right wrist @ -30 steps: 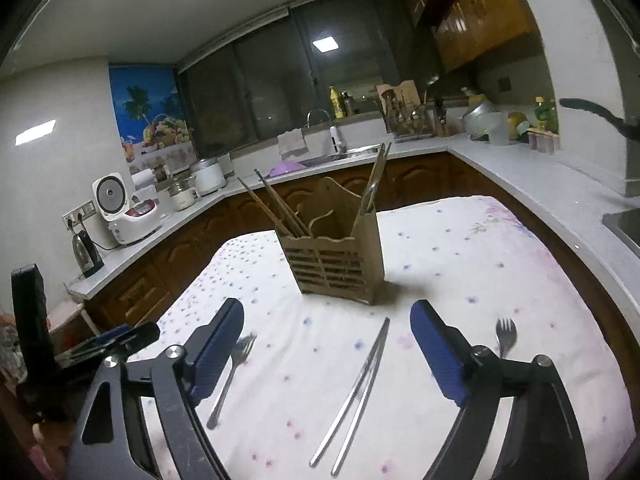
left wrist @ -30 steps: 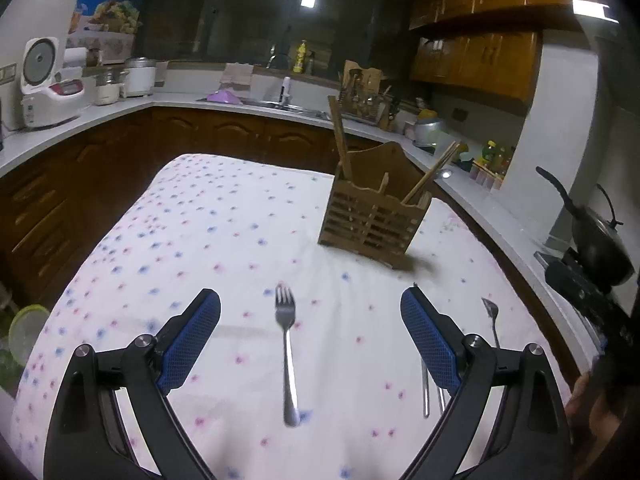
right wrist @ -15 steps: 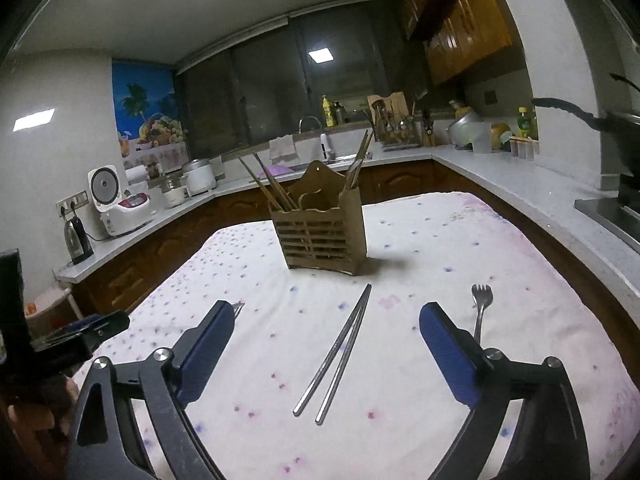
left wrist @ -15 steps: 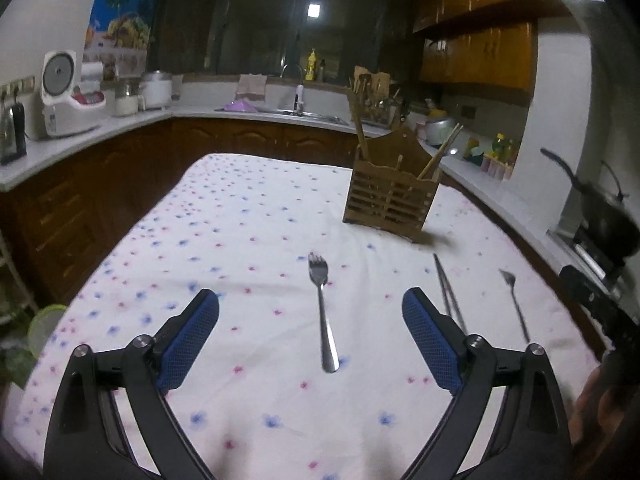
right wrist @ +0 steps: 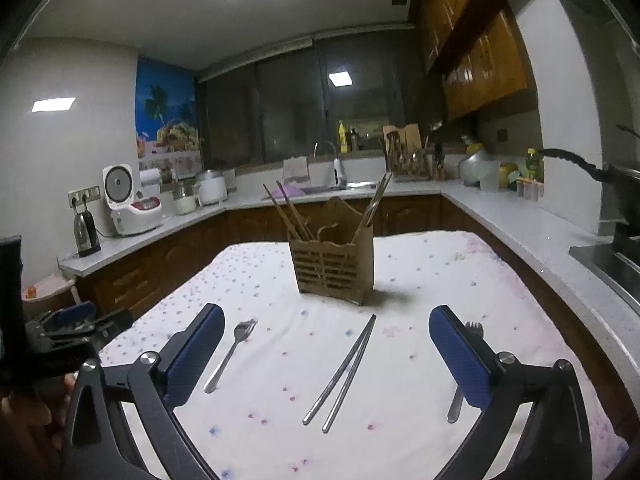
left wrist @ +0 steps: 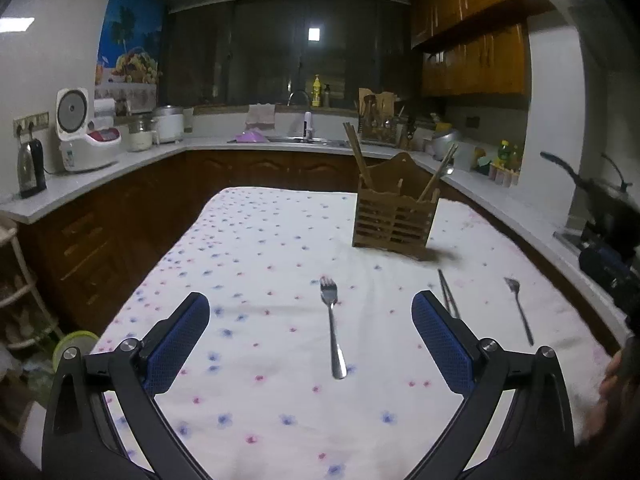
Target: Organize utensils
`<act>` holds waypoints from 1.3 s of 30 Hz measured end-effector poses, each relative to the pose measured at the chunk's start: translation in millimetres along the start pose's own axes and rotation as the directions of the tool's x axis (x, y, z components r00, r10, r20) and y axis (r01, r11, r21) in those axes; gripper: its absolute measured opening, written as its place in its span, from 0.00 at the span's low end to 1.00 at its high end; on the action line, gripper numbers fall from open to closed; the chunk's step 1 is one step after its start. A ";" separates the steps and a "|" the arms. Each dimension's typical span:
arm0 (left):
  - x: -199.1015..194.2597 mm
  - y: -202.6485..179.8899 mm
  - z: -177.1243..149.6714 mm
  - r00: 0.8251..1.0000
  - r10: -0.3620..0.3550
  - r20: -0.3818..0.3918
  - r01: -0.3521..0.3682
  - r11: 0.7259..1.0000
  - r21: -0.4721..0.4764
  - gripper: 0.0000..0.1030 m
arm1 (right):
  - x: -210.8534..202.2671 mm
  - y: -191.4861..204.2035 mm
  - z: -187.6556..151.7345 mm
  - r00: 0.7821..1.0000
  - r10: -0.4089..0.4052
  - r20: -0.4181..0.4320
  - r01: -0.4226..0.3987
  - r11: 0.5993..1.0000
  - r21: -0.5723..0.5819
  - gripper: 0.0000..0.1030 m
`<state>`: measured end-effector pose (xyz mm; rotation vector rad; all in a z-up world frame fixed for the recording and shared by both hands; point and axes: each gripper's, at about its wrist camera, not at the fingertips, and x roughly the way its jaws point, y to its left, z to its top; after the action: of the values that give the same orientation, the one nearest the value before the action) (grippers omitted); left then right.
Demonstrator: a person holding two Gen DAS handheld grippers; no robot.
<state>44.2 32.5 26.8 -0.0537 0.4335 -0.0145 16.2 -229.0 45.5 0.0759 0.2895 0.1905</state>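
rice cooker (left wrist: pixel 82 138) & kettle (left wrist: pixel 30 168) on counter, wok (left wrist: pixel 604 196) at right.

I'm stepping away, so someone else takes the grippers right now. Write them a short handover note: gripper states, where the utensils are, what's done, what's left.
Left hand-held gripper: open, empty, lined up over the left fork.
Right hand-held gripper: open, empty, over the metal chopsticks.

On the floral tablecloth: both forks and the chopstick pair lie flat in front of the wooden utensil holder. The right fork is partly hidden behind the right gripper's finger in its own view.

Done: the holder already contains wooden chopsticks and a metal pair.
Left: pick up the two forks and the chopstick pair and stand them in the holder.
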 end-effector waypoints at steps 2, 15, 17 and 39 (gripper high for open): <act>-1.1 -3.1 -5.1 1.000 0.023 0.007 -0.023 1.000 0.010 1.00 | -0.2 -0.6 -10.1 1.000 -0.006 -0.002 0.006 1.000 0.009 1.00; -6.4 -11.5 -37.6 0.995 0.082 0.058 -0.084 0.996 0.035 1.00 | -8.9 1.2 -53.6 0.999 -0.045 0.025 0.045 0.999 -0.006 1.00; -9.2 -12.3 -39.5 0.994 0.088 0.068 -0.091 0.995 0.037 1.00 | -9.6 1.5 -53.9 0.999 -0.050 0.023 0.050 0.999 -0.002 1.00; -17.3 -15.7 -40.6 0.991 0.091 0.097 -0.096 0.994 0.043 1.00 | -12.2 -2.6 -61.1 0.998 -0.046 0.034 0.045 0.999 0.018 1.00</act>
<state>11.4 15.3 -1.9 0.0130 0.3400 0.0698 -12.6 -231.1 -9.8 0.0898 0.2588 0.1413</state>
